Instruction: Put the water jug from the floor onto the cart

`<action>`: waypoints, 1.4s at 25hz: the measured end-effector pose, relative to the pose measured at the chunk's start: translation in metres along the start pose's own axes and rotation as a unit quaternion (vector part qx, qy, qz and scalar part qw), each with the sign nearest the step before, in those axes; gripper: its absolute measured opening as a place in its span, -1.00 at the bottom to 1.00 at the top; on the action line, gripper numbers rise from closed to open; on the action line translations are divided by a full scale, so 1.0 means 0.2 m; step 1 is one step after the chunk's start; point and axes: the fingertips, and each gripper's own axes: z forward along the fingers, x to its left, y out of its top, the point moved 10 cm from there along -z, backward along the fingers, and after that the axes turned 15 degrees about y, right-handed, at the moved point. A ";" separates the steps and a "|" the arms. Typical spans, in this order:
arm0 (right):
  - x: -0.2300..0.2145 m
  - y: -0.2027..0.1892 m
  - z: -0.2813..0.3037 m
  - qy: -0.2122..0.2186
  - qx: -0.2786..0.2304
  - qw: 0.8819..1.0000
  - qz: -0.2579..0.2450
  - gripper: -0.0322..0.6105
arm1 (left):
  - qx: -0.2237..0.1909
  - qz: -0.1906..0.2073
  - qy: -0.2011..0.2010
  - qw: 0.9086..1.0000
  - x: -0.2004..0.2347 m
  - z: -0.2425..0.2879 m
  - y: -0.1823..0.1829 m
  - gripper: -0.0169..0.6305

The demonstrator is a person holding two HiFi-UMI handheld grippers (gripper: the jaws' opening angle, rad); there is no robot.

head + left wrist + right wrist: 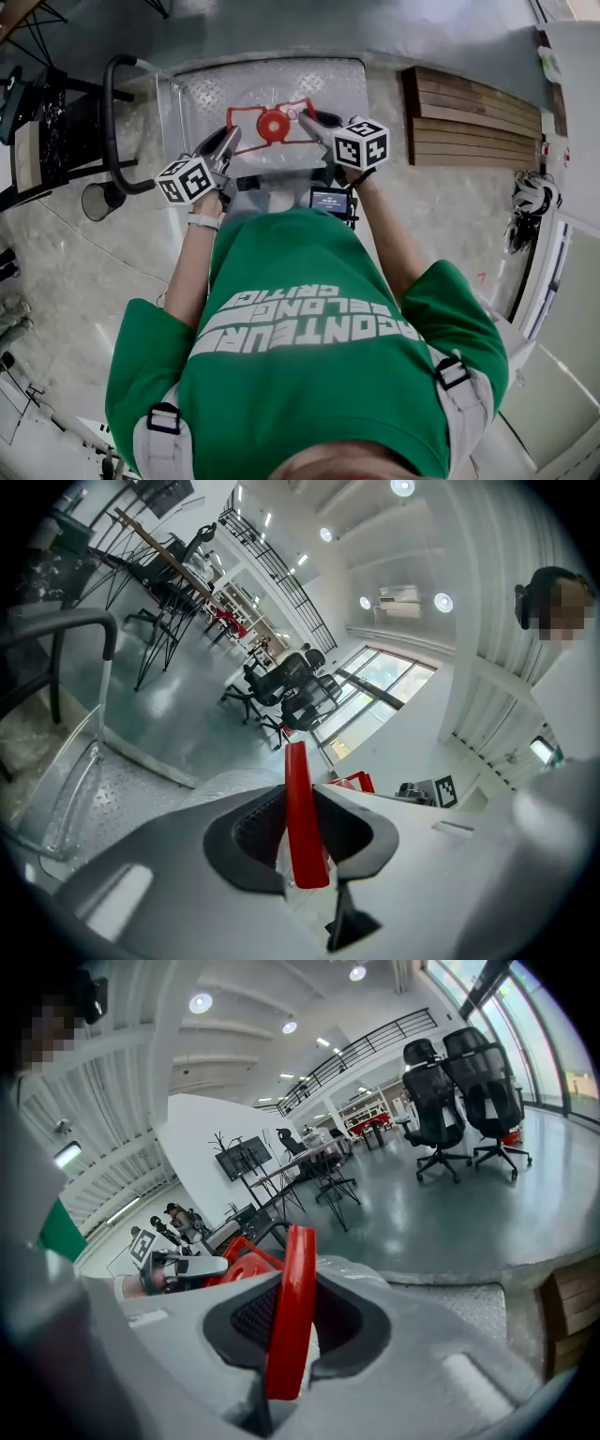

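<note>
Nearest the head camera is your green shirt, with both forearms reaching forward from it. The left tool and the right tool each clamp one side of the red handle on top of the water jug. In each gripper view the jaws stand partly closed, and the dark ribbed pads press on a flat red strap of that handle. Gripping on two sides keeps the load level and probably limits swing.

The water jug is off the floor, over the deck of the cart. No view shows whether its base touches the deck.

Materials:
- Jug body: round, translucent, with a ribbed shoulder and a red cap at the centre.
- Handle: glossy plastic, thin in section, apparently rigid.
- Cart deck: metal plate with a raised pattern, which should resist sliding.
- Black push bar: a bent tube at the deck's left edge in the head view.
</note>
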 end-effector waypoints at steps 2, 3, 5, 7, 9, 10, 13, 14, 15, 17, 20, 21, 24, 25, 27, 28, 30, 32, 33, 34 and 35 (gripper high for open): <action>-0.07 0.01 -0.02 0.008 0.002 1.000 0.003 -0.75 | -0.008 -0.004 0.012 1.000 -0.03 0.05 -0.03 -0.64; -0.10 0.01 -0.03 0.010 0.004 1.000 0.004 -0.75 | -0.011 -0.008 0.017 1.000 -0.05 0.07 -0.05 -0.64; -0.15 0.00 -0.06 0.014 0.008 1.000 0.005 -0.75 | -0.013 -0.014 0.027 0.999 -0.08 0.10 -0.08 -0.64; -0.19 -0.01 -0.08 0.018 0.008 1.000 0.011 -0.75 | -0.009 -0.010 0.037 0.999 -0.11 0.14 -0.09 -0.64; -0.25 -0.01 -0.10 0.020 0.007 1.000 0.016 -0.75 | -0.006 -0.004 0.043 0.999 -0.14 0.19 -0.09 -0.64; -0.28 -0.01 -0.11 0.021 0.007 1.000 0.019 -0.75 | -0.005 -0.003 0.044 0.999 -0.14 0.21 -0.09 -0.64; -0.37 -0.04 -0.13 0.021 0.006 0.999 0.030 -0.75 | 0.005 0.001 0.048 0.999 -0.15 0.31 -0.11 -0.64; -0.40 -0.05 -0.13 0.020 0.007 0.999 0.034 -0.75 | 0.010 0.002 0.049 0.999 -0.15 0.34 -0.11 -0.64; -0.44 -0.06 -0.13 0.020 0.008 0.999 0.037 -0.75 | 0.015 0.004 0.049 0.999 -0.15 0.37 -0.12 -0.64; -0.50 -0.08 -0.13 0.017 0.012 0.999 0.042 -0.75 | 0.024 0.008 0.049 0.998 -0.14 0.44 -0.13 -0.64; -0.62 -0.10 -0.12 0.011 0.020 0.999 0.050 -0.75 | 0.038 0.011 0.053 0.998 -0.12 0.56 -0.14 -0.64; -0.66 -0.11 -0.12 0.009 0.023 0.998 0.053 -0.75 | 0.043 0.012 0.056 0.997 -0.11 0.60 -0.15 -0.64; -0.76 -0.15 -0.08 0.005 0.033 0.997 0.064 -0.75 | 0.058 0.009 0.063 0.996 -0.05 0.71 -0.18 -0.64; -0.79 -0.17 -0.06 0.003 0.037 0.997 0.067 -0.75 | 0.062 0.007 0.065 0.996 -0.03 0.74 -0.19 -0.64; -0.82 -0.21 -0.03 0.001 0.041 0.997 0.069 -0.75 | 0.069 0.005 0.071 0.995 0.02 0.76 -0.22 -0.64; -0.83 -0.23 -0.01 0.001 0.042 0.997 0.071 -0.75 | 0.073 0.004 0.073 0.995 0.04 0.76 -0.24 -0.64; -0.87 -0.27 0.03 0.000 0.045 0.996 0.076 -0.75 | 0.083 0.003 0.078 0.994 0.10 0.80 -0.27 -0.64; -0.98 -0.31 0.08 -0.001 0.053 0.995 0.085 -0.75 | 0.096 0.002 0.085 0.992 0.17 0.90 -0.30 -0.64; -1.04 -0.34 0.11 -0.002 0.057 0.994 0.091 -0.75 | 0.101 0.001 0.088 0.991 0.20 0.95 -0.31 -0.64; -1.09 -0.36 0.13 -0.003 0.060 0.994 0.096 -0.75 | 0.105 0.000 0.091 0.990 0.23 1.01 -0.33 -0.64; -1.14 -0.39 0.15 -0.005 0.063 0.993 0.102 -0.75 | 0.110 0.000 0.092 0.990 0.26 1.05 -0.35 -0.64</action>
